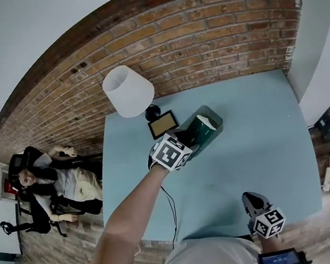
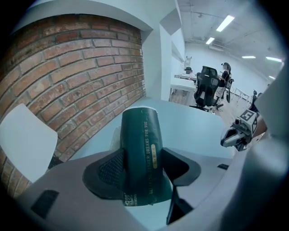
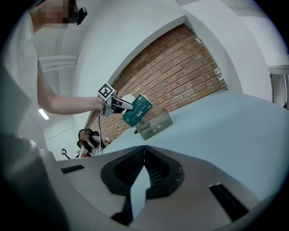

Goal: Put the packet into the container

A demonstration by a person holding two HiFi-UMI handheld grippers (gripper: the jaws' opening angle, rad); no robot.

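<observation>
This looks like an office. Long strip lights [image 2: 224,22] shine on the ceiling. Black office chairs [image 2: 205,88] stand by what may be white desks [image 2: 183,85] far back, small and hard to see. Close by are a brick wall [image 1: 199,26], a pale blue table [image 1: 258,145] and a white lamp [image 1: 127,91].

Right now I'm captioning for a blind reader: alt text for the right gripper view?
The left tongs hold a green packet over a clear container on a pale blue table, brick wall behind. In the foreground, the right tongs are shut and empty.
</observation>
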